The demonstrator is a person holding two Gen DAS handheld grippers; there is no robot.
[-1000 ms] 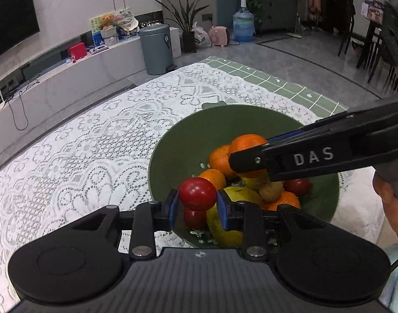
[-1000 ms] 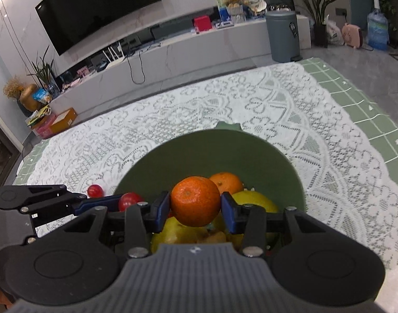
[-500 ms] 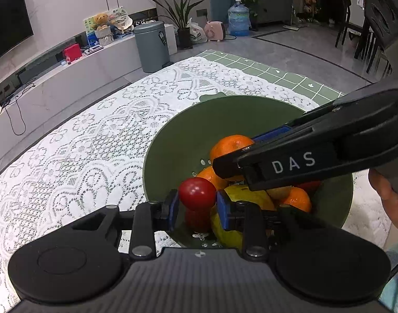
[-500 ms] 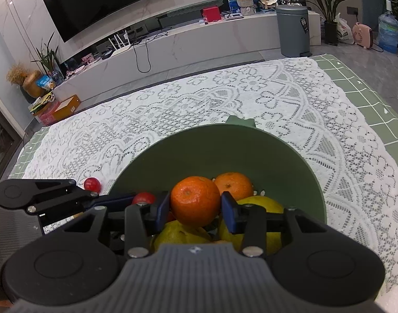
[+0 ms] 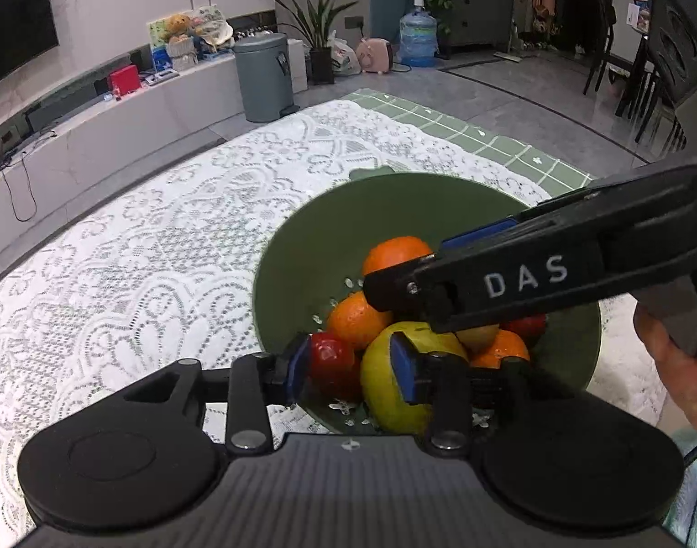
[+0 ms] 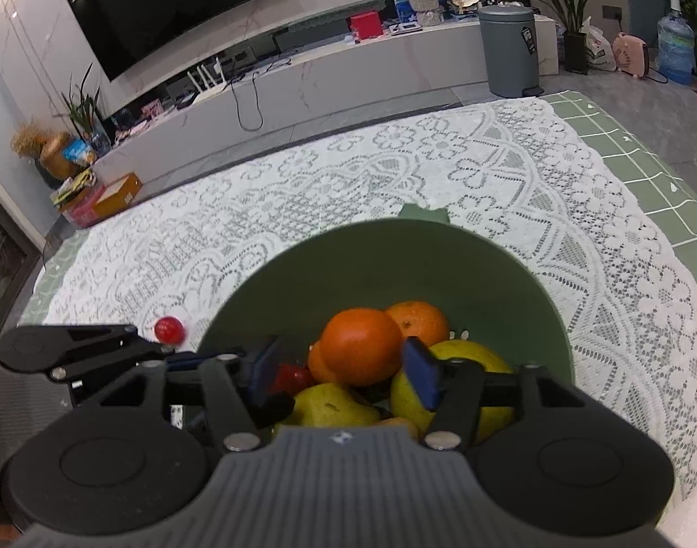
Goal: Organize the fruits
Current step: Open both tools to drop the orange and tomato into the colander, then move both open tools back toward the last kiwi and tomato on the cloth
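A green bowl (image 5: 302, 246) (image 6: 485, 265) on the lace cloth holds oranges, yellow fruits and red ones. My left gripper (image 5: 350, 367) is open over the bowl's near edge; a red tomato (image 5: 332, 360) lies free between its fingers, against the left pad. My right gripper (image 6: 341, 372) is open above the pile; an orange (image 6: 362, 347) rests on the pile between its spread fingers. The right gripper crosses the left wrist view (image 5: 508, 274). Another small red fruit (image 6: 169, 329) lies on the cloth left of the bowl.
The white lace cloth (image 5: 143, 251) covers a green checked table (image 6: 645, 146) around the bowl. The person's hand (image 5: 677, 365) is at the right. A grey bin (image 5: 264, 77) and a TV bench stand beyond the table.
Both grippers lowered into the bowl and opened. The tomato and the orange, both gripped before, now rest loose on the fruit pile.
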